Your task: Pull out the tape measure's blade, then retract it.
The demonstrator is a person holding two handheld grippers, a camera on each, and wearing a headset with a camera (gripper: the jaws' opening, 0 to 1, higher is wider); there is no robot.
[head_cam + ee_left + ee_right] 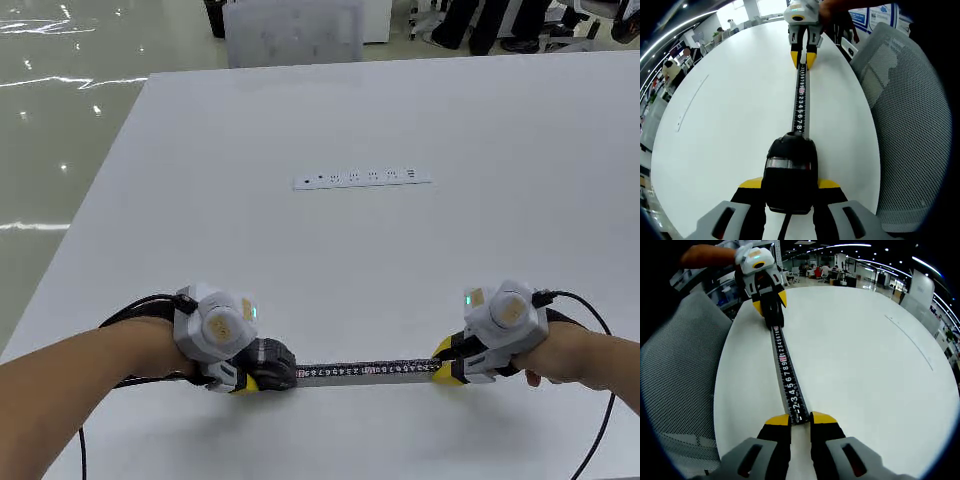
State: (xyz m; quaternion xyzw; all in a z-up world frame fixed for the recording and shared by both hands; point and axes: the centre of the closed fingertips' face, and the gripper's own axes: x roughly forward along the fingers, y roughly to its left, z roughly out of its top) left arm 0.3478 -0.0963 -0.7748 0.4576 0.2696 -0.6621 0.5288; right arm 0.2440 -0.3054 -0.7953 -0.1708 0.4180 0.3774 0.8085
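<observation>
Tape measure (791, 172) x1; L hand-held gripper (790, 183) clamps it, R hand-held gripper (800, 418) pinches blade (785, 370).

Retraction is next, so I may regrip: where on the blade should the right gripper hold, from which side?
Probably its free tip, end-on from the side away from the case, jaws either side, as the right gripper sits now. The blade is a thin strip running straight to the case, so that keeps the pull in line.
</observation>
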